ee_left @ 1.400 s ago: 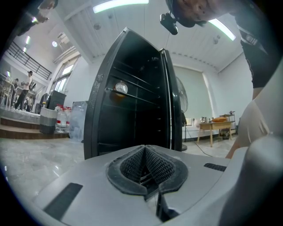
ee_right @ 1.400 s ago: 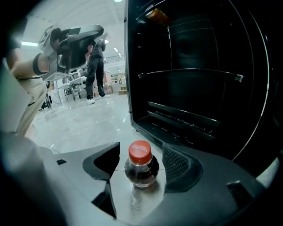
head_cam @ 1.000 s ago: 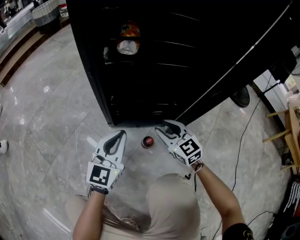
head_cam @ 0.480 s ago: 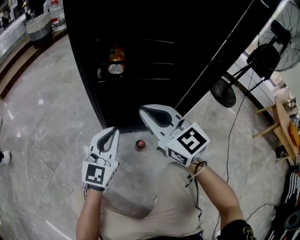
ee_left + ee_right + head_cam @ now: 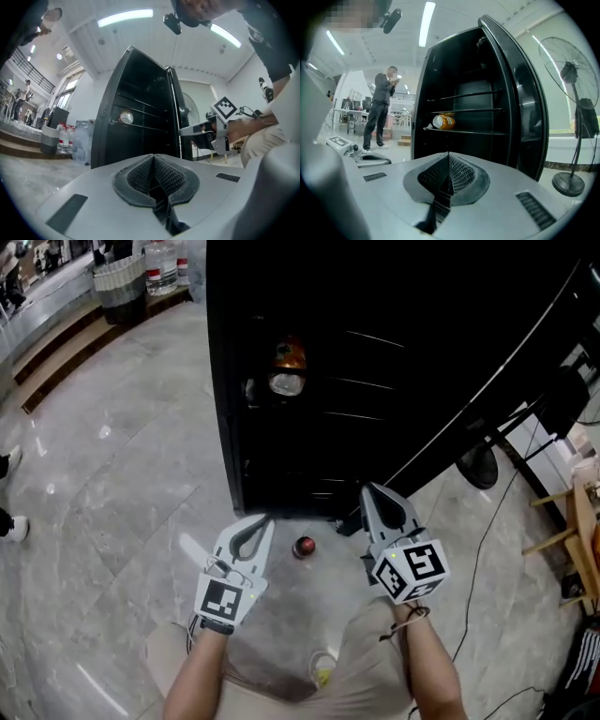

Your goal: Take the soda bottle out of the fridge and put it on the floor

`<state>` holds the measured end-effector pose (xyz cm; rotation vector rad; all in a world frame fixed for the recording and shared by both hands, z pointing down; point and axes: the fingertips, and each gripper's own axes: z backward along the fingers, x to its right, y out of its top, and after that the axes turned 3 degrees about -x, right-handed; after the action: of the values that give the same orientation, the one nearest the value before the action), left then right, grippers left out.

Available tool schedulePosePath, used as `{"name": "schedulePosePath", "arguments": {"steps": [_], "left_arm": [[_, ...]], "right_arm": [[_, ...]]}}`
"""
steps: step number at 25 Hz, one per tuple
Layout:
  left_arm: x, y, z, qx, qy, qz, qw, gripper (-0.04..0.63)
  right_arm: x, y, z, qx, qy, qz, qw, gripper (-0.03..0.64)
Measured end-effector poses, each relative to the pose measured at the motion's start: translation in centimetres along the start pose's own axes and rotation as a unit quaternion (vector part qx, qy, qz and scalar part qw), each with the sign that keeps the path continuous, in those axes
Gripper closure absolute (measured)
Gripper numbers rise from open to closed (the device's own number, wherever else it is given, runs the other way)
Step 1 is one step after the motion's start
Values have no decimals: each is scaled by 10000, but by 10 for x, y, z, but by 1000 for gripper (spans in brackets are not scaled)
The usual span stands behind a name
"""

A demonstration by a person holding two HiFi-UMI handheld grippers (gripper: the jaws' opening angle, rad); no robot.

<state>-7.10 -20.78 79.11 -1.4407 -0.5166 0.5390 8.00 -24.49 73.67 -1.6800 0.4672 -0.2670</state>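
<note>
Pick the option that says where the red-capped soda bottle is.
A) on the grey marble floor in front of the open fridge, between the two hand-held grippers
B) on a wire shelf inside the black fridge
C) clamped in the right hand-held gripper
A: the head view shows the red-capped soda bottle on the grey marble floor before the open black fridge, between the left hand-held gripper and the right hand-held gripper, both shut and empty.

fridge: top cut off, inside dark | soda bottle: only red cap visible
</note>
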Motion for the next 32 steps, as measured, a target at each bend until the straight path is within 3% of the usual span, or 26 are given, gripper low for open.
{"name": "schedulePosePath", "arguments": {"steps": [8, 15, 23, 32], "left_arm": [[-1, -7, 7, -45, 98, 282, 9995, 577], [-3, -12, 10, -52, 129, 125, 9998, 577], [0, -24, 9, -429, 150, 94, 9989, 577], [6, -26, 9, -385, 49, 114, 9992, 577]], "right_arm": [[-12, 4, -2, 53, 70, 437, 9990, 620], [-11, 6, 0, 86, 37, 534, 9985, 620], [-15, 2, -2, -8, 69, 773, 9970, 620], [-18, 3, 0, -13, 74, 756, 9971, 620]]}}
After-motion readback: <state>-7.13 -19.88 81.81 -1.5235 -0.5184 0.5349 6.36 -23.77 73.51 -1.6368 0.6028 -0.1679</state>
